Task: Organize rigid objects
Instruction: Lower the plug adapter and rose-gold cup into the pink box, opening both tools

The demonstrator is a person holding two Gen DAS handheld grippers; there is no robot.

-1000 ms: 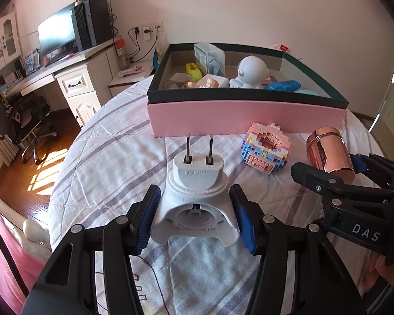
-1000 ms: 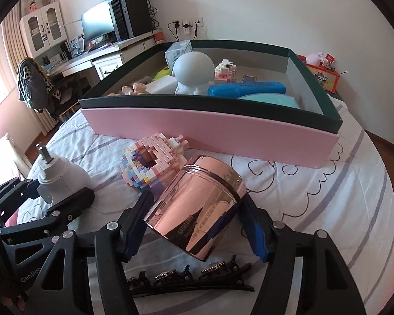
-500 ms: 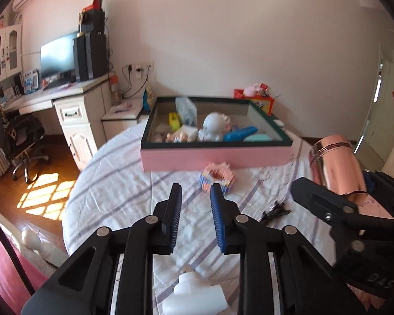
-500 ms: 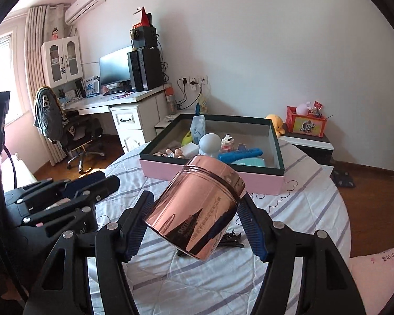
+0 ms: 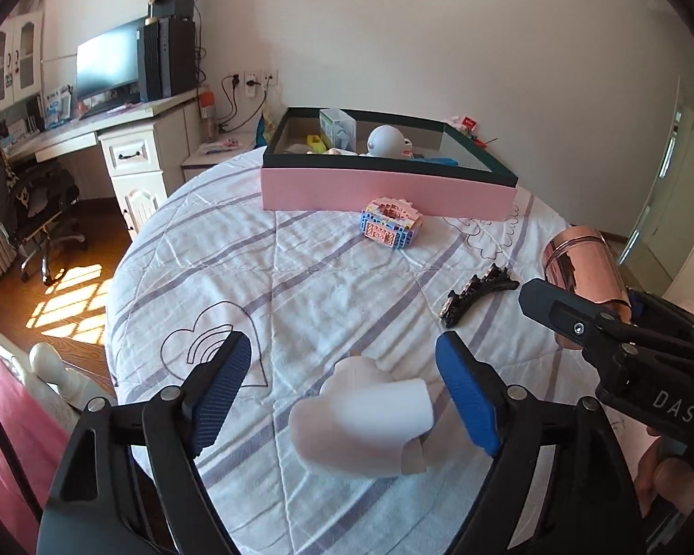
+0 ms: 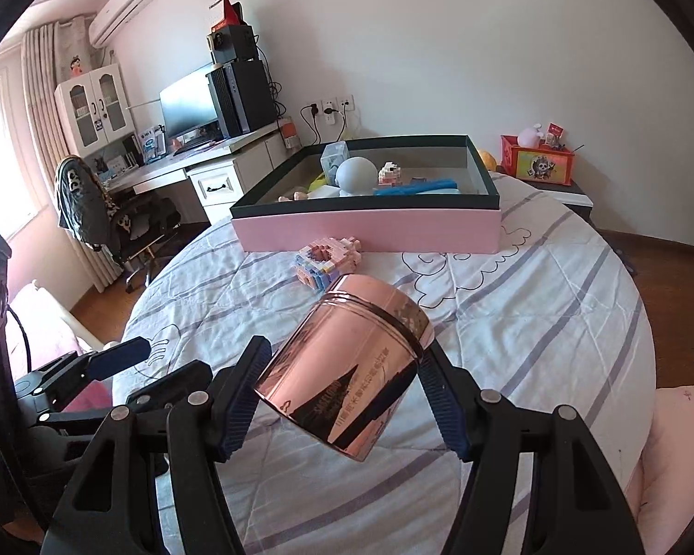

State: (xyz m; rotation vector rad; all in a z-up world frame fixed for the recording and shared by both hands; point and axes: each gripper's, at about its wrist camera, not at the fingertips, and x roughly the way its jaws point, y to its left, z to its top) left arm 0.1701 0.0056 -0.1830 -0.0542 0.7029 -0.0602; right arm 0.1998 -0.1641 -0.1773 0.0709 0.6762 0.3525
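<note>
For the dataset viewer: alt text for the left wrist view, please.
The left gripper hangs over a white plastic plug adapter lying on a striped white quilt, its jaws opening and clear of the adapter. At right, the right gripper holds a rose-gold metal canister; a pink box sits beyond.

We read "DAS" on the right gripper (image 5: 578,319); the rose-gold canister's (image 6: 347,365) print was perhaps Chinese, illegible.

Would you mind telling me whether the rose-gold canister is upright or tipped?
Tipped: the rose-gold canister leans up and right, clamped between the right tool pads.
</note>
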